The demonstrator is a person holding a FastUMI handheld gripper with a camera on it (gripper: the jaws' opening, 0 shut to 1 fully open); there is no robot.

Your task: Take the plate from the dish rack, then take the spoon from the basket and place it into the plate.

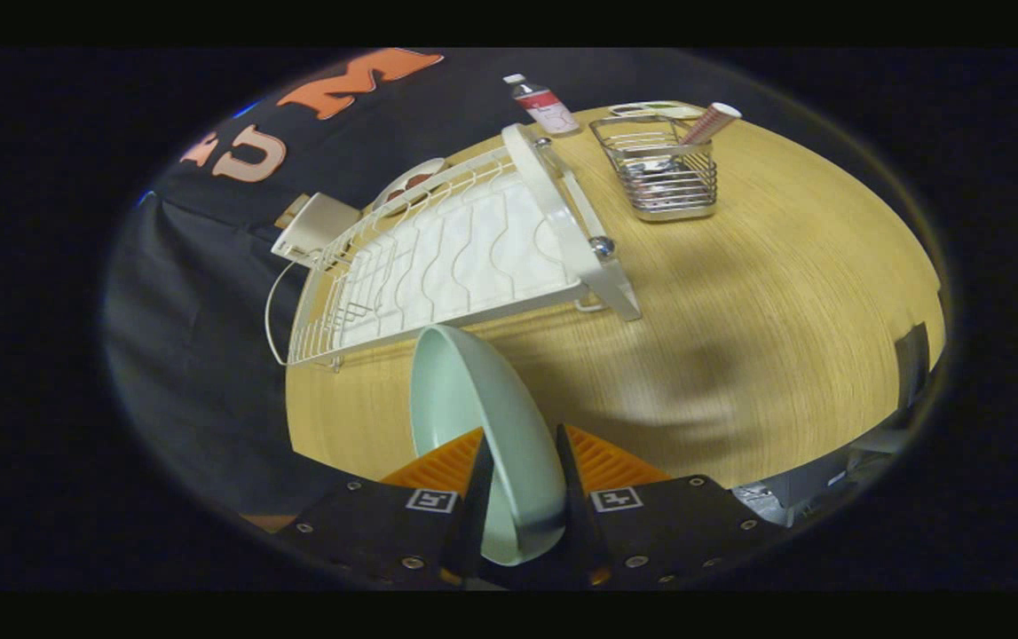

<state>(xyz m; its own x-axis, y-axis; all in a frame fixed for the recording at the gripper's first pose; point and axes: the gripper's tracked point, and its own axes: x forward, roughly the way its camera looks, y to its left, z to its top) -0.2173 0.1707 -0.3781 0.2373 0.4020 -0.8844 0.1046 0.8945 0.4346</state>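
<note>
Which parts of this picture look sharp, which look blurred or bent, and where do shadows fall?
Gripper view: the fingers and the held plate are sharp; the wooden table shows motion streaks and a soft dark shadow; the fisheye lens curves the dish rack and wire basket.

No text reads clearly; the bottle (pixel 542 104) label is perhaps printed, too blurred.

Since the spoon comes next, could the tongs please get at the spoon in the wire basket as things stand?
Probably not yet: the tongs are shut on the pale green plate, while the pink-handled spoon stands in the wire basket well beyond them.
</note>
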